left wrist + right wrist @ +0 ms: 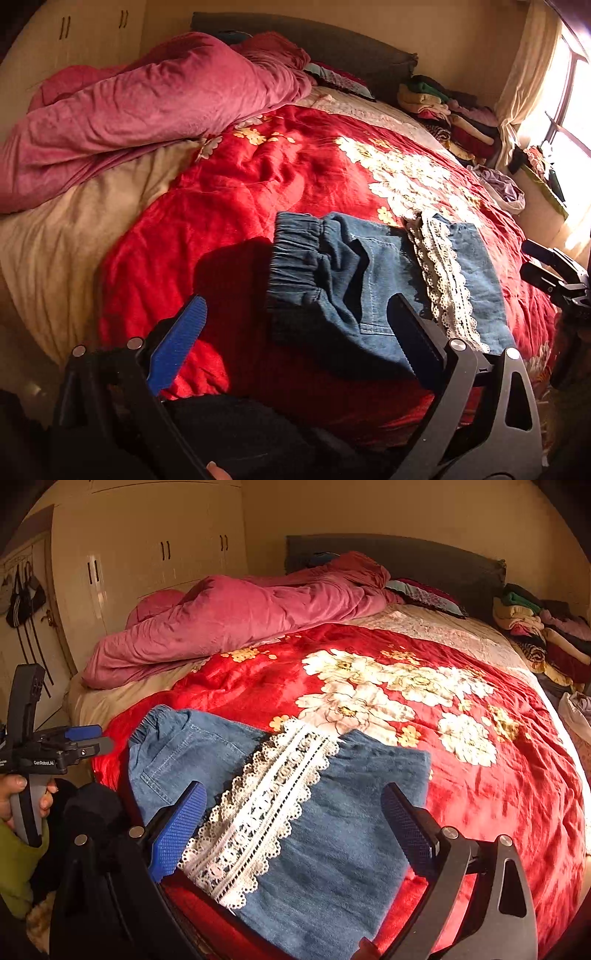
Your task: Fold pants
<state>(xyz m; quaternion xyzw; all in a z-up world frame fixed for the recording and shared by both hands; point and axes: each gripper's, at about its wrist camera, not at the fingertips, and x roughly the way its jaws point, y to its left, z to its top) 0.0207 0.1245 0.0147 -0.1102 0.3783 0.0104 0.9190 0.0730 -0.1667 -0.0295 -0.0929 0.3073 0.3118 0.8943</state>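
Pants [295,812]: denim, lying already doubled over on the near edge of the red blanket [498,794], below both my grippers.
Right gripper [295,819]: fingers apart, holding nothing, above the lace band [258,812].
Left gripper [295,332]: fingers apart, empty, near the waistband [291,254].
Handling: I judge it soft, limp, fairly light; lace may snag on the pads.
Hold: I'd pinch the thick elastic waistband on the left and the plain denim edge on the right, not the lace.
Far: pink quilt [240,620], clothes pile [535,627], well apart from the pants.
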